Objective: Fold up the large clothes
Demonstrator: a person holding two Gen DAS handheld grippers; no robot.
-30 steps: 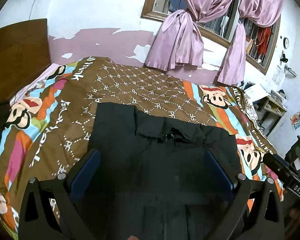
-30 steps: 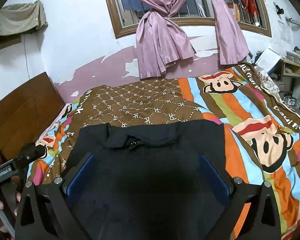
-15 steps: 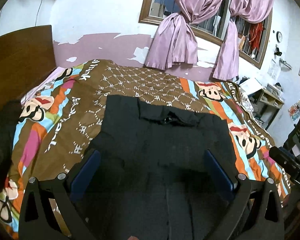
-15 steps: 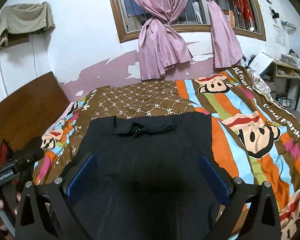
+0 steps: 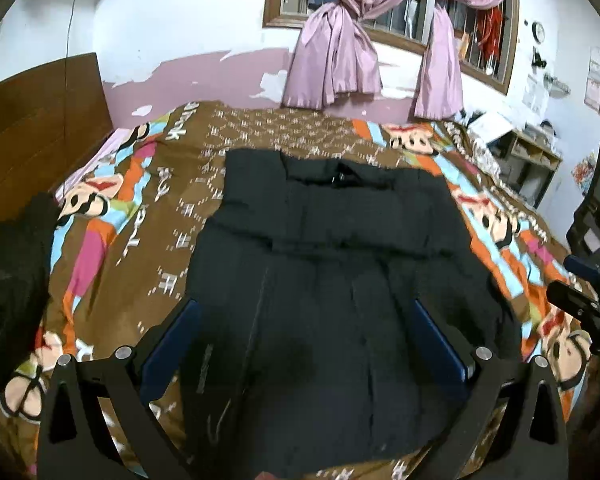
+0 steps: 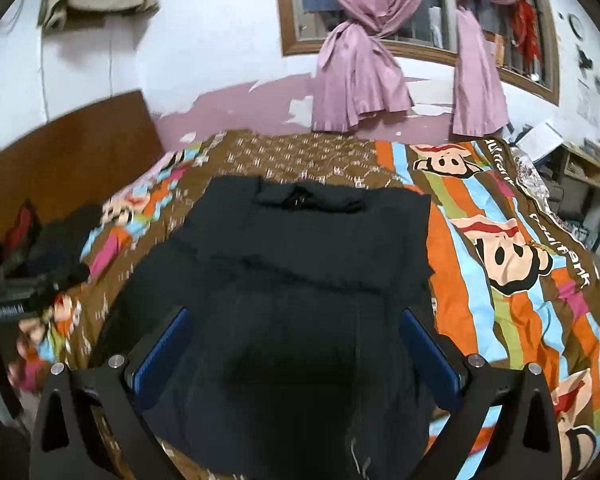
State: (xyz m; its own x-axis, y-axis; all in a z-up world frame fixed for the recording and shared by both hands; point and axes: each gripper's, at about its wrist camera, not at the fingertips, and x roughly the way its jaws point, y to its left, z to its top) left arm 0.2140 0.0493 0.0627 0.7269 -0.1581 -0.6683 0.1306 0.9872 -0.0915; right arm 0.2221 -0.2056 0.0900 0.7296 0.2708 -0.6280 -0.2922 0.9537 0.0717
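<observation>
A large black garment lies flat on the bed, collar at the far end, sides folded in. It also shows in the right wrist view. My left gripper is open and empty, held above the garment's near half. My right gripper is open and empty too, above the same near part. The right gripper's body shows at the right edge of the left wrist view. The left gripper's body shows at the left edge of the right wrist view.
The bed has a brown and striped cartoon bedspread and a wooden headboard at the left. A pile of dark clothes lies at the bed's left side. Shelves stand at the right, pink curtains behind.
Both grippers have pulled back and up from the garment. More of the garment's near half and the bedspread around it now shows. Both stayed open.
</observation>
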